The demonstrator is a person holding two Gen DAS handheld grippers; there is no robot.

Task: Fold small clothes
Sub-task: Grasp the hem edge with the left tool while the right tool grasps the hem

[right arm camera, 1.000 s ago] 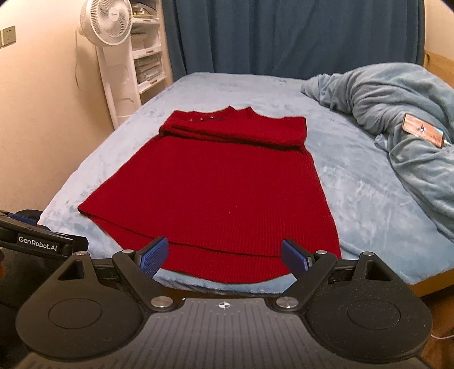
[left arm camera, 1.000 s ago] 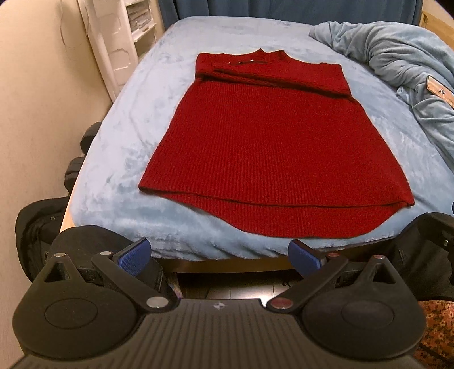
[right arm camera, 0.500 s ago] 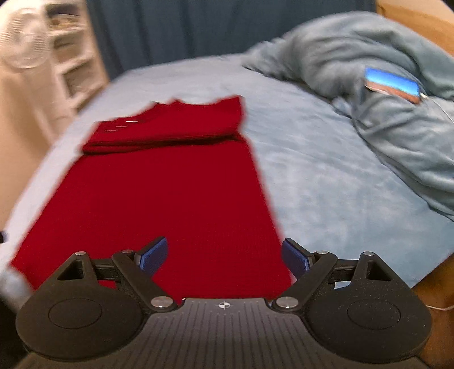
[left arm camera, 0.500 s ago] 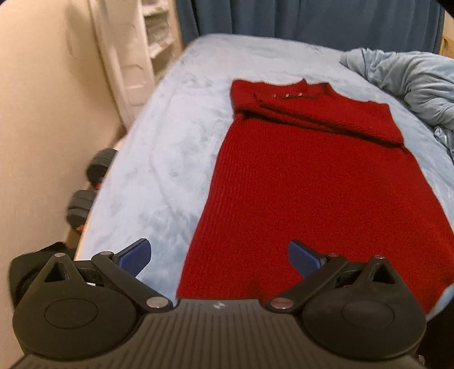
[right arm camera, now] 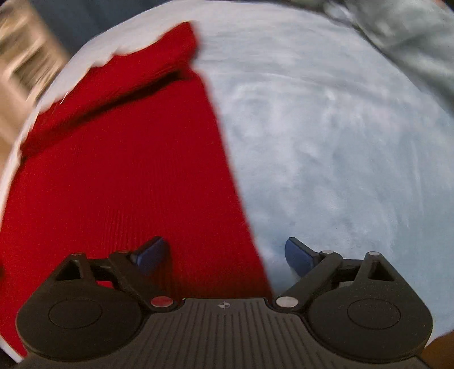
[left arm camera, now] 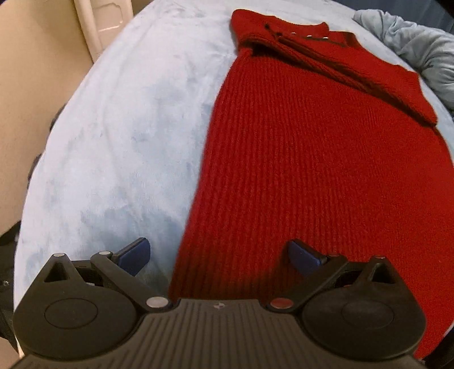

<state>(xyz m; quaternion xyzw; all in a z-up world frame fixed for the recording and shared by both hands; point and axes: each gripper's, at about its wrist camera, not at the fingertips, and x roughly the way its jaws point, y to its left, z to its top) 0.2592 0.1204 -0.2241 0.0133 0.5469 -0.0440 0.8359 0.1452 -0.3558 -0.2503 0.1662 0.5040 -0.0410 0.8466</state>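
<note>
A red knitted garment (left arm camera: 312, 159) lies flat on the light blue bed cover (left arm camera: 127, 136), its top part folded down across the far end. My left gripper (left arm camera: 218, 255) is open and empty, straddling the garment's left edge near the hem. In the right wrist view the same garment (right arm camera: 119, 176) fills the left half, blurred. My right gripper (right arm camera: 227, 255) is open and empty, straddling the garment's right edge, with one pad over the knit and the other over the bed cover (right arm camera: 326, 142).
A crumpled grey-blue blanket (left arm camera: 411, 48) lies at the far right of the bed, also in the right wrist view (right arm camera: 397, 25). A white shelf unit (left arm camera: 105, 22) and a beige wall (left arm camera: 25, 71) stand to the left of the bed.
Both grippers have moved forward and down over the bed. The left now sits over the garment's left edge and the right over its right edge. Both stayed open.
</note>
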